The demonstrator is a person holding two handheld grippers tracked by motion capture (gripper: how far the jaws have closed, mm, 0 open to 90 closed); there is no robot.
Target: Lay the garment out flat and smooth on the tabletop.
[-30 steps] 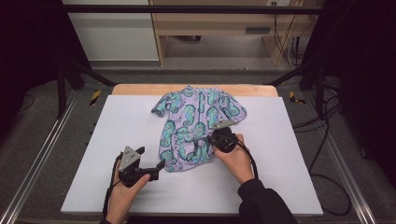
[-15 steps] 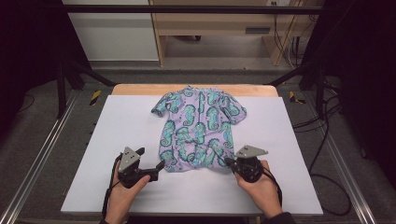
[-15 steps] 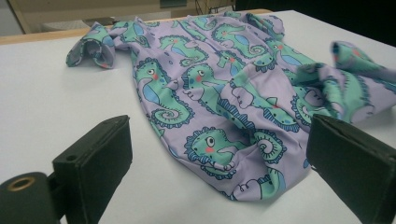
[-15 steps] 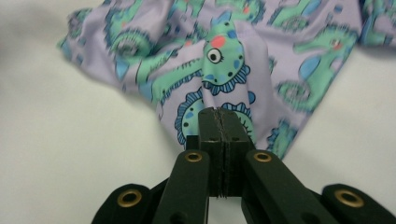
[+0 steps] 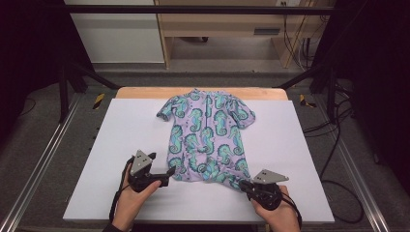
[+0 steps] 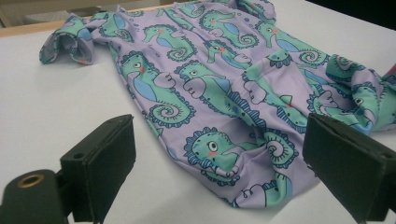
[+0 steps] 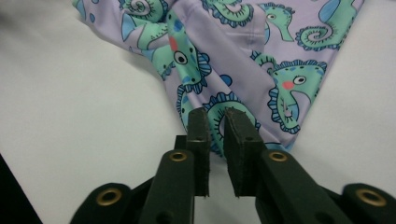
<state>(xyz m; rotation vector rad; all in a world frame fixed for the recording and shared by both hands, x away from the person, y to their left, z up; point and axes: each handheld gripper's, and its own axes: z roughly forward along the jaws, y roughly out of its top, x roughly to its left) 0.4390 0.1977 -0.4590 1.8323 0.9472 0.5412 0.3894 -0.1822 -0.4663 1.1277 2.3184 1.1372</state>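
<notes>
A lilac child's garment (image 5: 205,133) printed with green seahorses lies spread on the white table top (image 5: 121,125), neck toward the far side. My left gripper (image 5: 168,176) rests at its near left hem, open. In the left gripper view the wide-set jaws (image 6: 222,135) frame the crumpled hem (image 6: 224,154) without touching it. My right gripper (image 5: 241,184) sits at the near right corner. Its jaws (image 7: 215,116) have just been opening and stand a narrow gap apart. The cloth's corner (image 7: 243,51) lies at their tips, and the pads do not press on it.
A wooden strip (image 5: 145,93) runs along the table's far edge. Metal rails (image 5: 43,159) flank both sides, with black cables (image 5: 338,140) on the floor at the right. Bare white surface lies left and right of the garment.
My right gripper has moved from the garment's middle to the near right, drawing the lower right corner out flat, and its jaws have parted slightly. The left gripper has stayed put.
</notes>
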